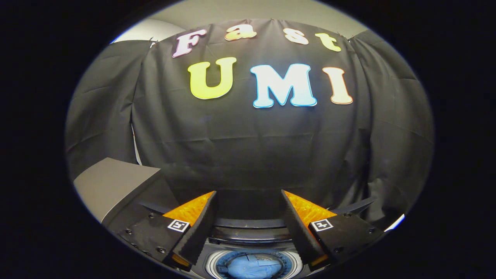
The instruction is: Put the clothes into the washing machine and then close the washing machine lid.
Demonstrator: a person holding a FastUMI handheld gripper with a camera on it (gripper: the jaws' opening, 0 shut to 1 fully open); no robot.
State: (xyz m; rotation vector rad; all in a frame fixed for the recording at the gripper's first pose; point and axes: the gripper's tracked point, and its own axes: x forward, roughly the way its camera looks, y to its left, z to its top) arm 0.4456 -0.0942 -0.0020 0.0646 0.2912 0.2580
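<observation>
Gripper view, looking forward along the gripper [248,228] toward the booth's black cloth wall [248,155]. The jaws stand released, spread well apart, with nothing between them; each finger carries a small square black-and-white marker [178,225] on its upper face. Below and between the fingers lies the top-loading washing machine [252,232], its round opening facing upward. Inside the drum [288,265], framed by a pale ring, rests a light blue garment [252,267], crumpled in the middle of the tub and touching neither finger. The washing machine lid [116,186], a flat grey panel, stands raised and tilted at the gripper's left side, beyond the left finger, so the opening is uncovered. A dark curved rim of the machine's top runs across just ahead of the fingertips, between the drum and the cloth wall. The cloth wall hangs in soft folds behind the machine and fills the background; above it a strip of pale ceiling [248,11] is seen. At the right, past the right finger, a thin bright gap shows at the lower edge of the cloth.
</observation>
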